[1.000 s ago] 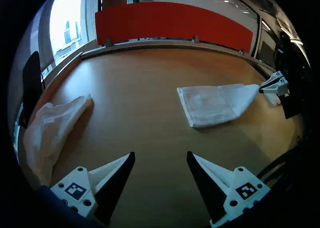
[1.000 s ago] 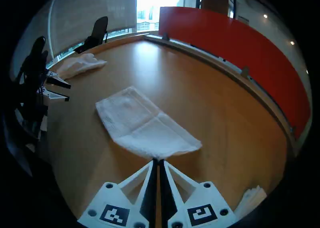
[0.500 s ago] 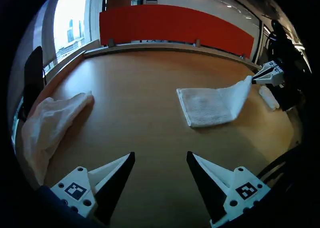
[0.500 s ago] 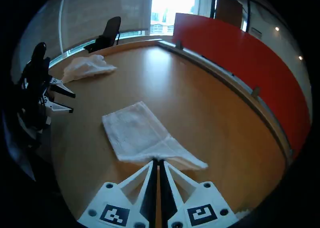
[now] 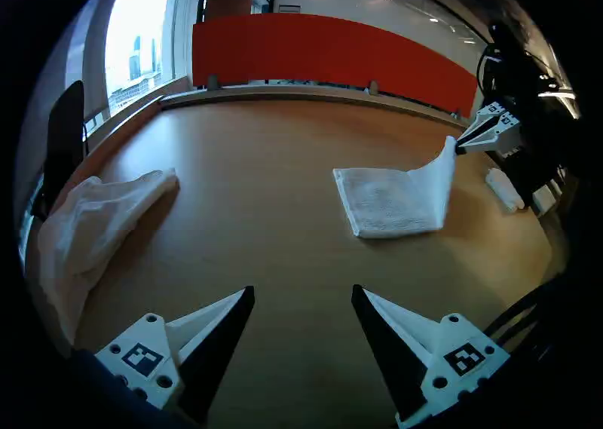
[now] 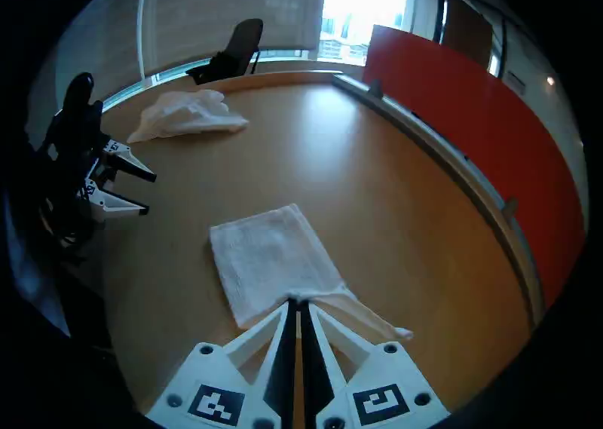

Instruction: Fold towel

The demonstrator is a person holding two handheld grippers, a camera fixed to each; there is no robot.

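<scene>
A white towel [image 5: 392, 199] lies on the wooden table [image 5: 256, 173], its right end lifted off the surface. My right gripper [image 5: 457, 144] is shut on that raised corner, seen at the right of the left gripper view. In the right gripper view the same towel [image 6: 267, 259] spreads flat ahead, and my right gripper [image 6: 298, 305] pinches its near edge between closed fingers. My left gripper [image 5: 301, 297] stands open low over the table, well short of the towel, with nothing in it. It appears again as the left gripper [image 6: 139, 194] at the left of the right gripper view.
A crumpled white cloth [image 5: 98, 218] lies at the table's left side, also seen as the cloth [image 6: 188, 112] far left. A small rolled towel [image 5: 503, 189] sits at the right edge. A red partition [image 5: 332, 52] runs along the far edge. An office chair [image 6: 237, 48] stands behind.
My right gripper has lifted the towel's corner and carried it up and inward over the flat part, so the raised flap stands steeper. The left gripper has stayed still.
</scene>
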